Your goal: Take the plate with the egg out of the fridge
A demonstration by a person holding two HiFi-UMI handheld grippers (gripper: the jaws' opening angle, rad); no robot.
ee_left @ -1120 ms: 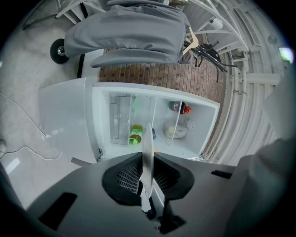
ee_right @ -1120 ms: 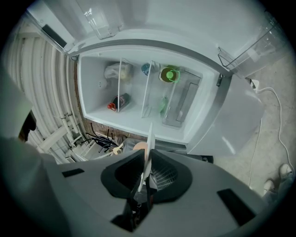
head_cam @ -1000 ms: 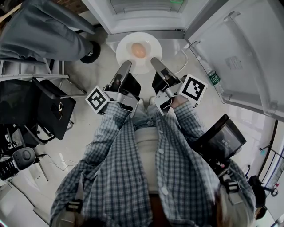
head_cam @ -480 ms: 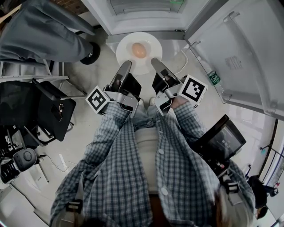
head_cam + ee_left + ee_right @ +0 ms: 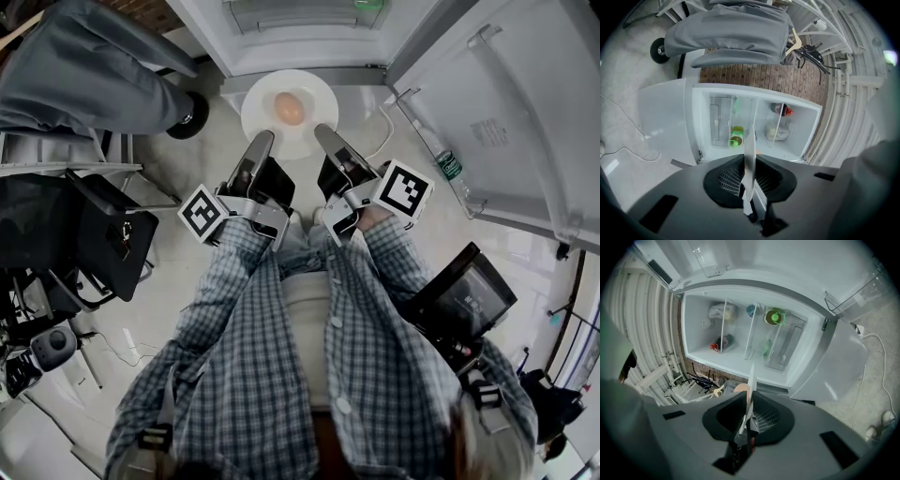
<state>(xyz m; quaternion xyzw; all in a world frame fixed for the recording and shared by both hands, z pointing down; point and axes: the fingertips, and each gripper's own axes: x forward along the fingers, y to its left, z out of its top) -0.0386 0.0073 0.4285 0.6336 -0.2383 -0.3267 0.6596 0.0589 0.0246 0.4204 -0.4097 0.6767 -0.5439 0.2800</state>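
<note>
Both pairs of fingers are clamped on the near rim of the plate (image 5: 258, 117), left gripper (image 5: 262, 142) and right gripper (image 5: 324, 136) side by side. I judge the two grips hold it level, so the egg (image 5: 289, 109) sits centred just beyond my fingertips instead of rolling. Farther ahead stands the open fridge (image 5: 736, 359); the plate looks clear of its shelves.

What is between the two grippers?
The plate, egg on it. The left gripper and right gripper each pinch its near rim, in the head view.
</note>
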